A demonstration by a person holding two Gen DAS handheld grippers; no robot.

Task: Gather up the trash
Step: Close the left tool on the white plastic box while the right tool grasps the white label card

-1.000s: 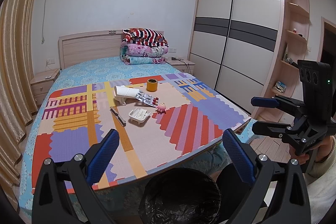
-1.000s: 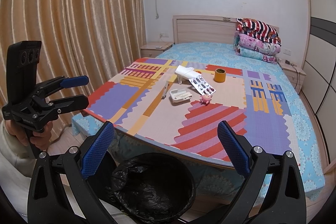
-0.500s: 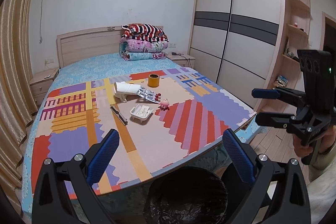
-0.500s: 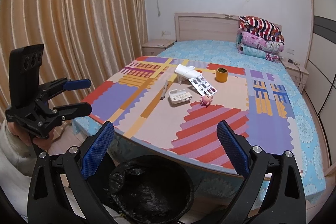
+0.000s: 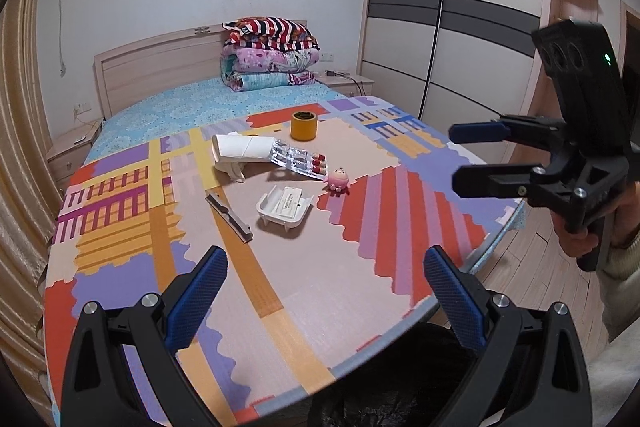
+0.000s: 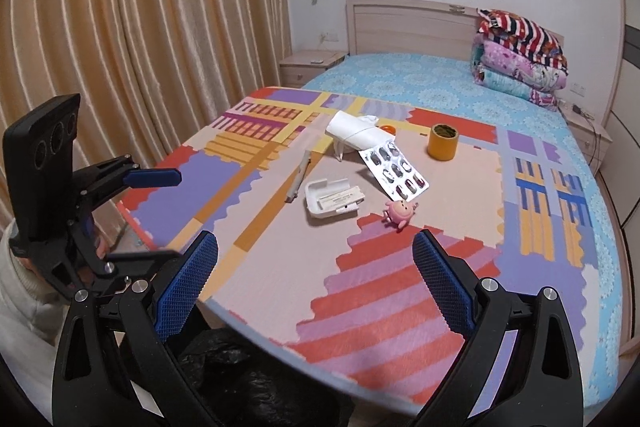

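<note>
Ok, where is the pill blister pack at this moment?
In both wrist views the blister pack lies mid-mat, its far end propped on the white paper roll, its near end by the pink toy, behind the white tray.

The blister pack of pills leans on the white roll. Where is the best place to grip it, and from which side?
Probably grip the blister pack at its lower free edge near the pink toy, coming from the near side. It is thin and tilted, its upper end resting on the white roll, so one finger may slip underneath.
</note>
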